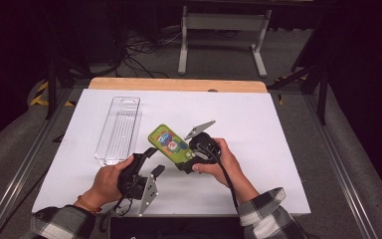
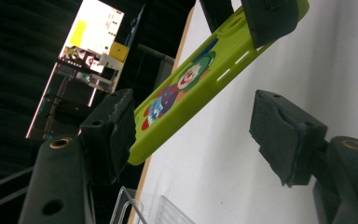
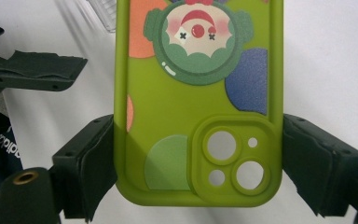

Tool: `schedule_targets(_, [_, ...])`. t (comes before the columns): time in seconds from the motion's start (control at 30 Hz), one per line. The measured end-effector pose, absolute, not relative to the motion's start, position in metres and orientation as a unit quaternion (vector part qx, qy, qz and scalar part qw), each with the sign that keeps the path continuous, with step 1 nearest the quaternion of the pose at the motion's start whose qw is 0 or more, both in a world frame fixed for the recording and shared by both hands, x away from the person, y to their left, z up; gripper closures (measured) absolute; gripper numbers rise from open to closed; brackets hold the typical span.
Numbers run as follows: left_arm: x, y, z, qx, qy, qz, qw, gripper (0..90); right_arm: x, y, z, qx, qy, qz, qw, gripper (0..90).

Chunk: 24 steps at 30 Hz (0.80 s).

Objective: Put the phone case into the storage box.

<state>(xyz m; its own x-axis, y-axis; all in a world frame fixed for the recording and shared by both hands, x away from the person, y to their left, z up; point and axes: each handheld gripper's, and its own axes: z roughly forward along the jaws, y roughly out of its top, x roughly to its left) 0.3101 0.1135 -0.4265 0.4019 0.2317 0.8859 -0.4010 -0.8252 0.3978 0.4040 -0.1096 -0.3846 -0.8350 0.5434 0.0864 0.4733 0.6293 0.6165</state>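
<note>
Phone case (image 1: pixel 171 143), green with clown print, sits above white table (image 1: pixel 258 129), pinched at camera end between your right gripper (image 3: pixel 198 163) pads. Your left gripper (image 2: pixel 191 130) spread wide, case's far end between jaws, untouched.

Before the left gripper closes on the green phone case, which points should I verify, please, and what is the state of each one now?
1. Right gripper clamps phone case on both edges: ok.
2. Left gripper open: ok.
3. Case's free end between the left gripper's pads: not ok; it touches one pad, the other stands apart.
4. Case lifted off the white table: ok.
5. Clear plastic box apart from both grippers: ok.
</note>
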Motion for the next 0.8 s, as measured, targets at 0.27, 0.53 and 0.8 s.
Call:
schedule_targets(0.27, [0.308, 0.103, -0.434, 0.779, -0.086, 0.563, 0.262, 39.9, 0.402, -0.105, -0.384, 0.278, 0.903, 0.323, 0.051, 16.8])
schedule_targets(0.53, [0.306, 0.096, -0.439, 0.77, -0.105, 0.581, 0.242, 48.4, 0.4, -0.101, -0.386, 0.274, 0.907, 0.316, 0.045, 16.8])
schedule_targets(0.8, [0.305, 0.091, -0.445, 0.767, -0.124, 0.595, 0.207, 58.5, 0.399, -0.101, -0.386, 0.272, 0.909, 0.313, 0.041, 16.8])
